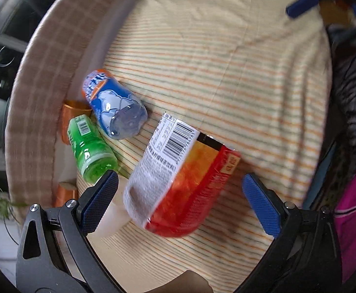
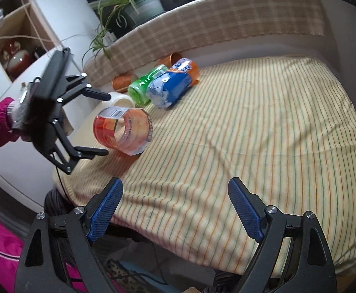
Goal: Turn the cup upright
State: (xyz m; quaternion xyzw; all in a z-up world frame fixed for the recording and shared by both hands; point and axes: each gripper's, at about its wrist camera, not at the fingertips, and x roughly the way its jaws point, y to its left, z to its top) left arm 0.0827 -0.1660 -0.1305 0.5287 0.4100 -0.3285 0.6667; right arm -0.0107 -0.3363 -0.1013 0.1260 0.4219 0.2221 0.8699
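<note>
- Red-orange cup [image 1: 178, 183] [image 2: 123, 130]: lying on its side on striped cloth [image 1: 227, 73] [image 2: 251, 134].
- Left gripper [image 1: 180, 195] [image 2: 107, 124]: jaws wide apart, flanking cup, gripping nothing.
- Right gripper [image 2: 175, 207]: spread wide, empty.

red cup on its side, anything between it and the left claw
Nothing visible. The red cup lies in line with the open left claw, no object in the gap. The green cup and white cup sit off to the side.
</note>
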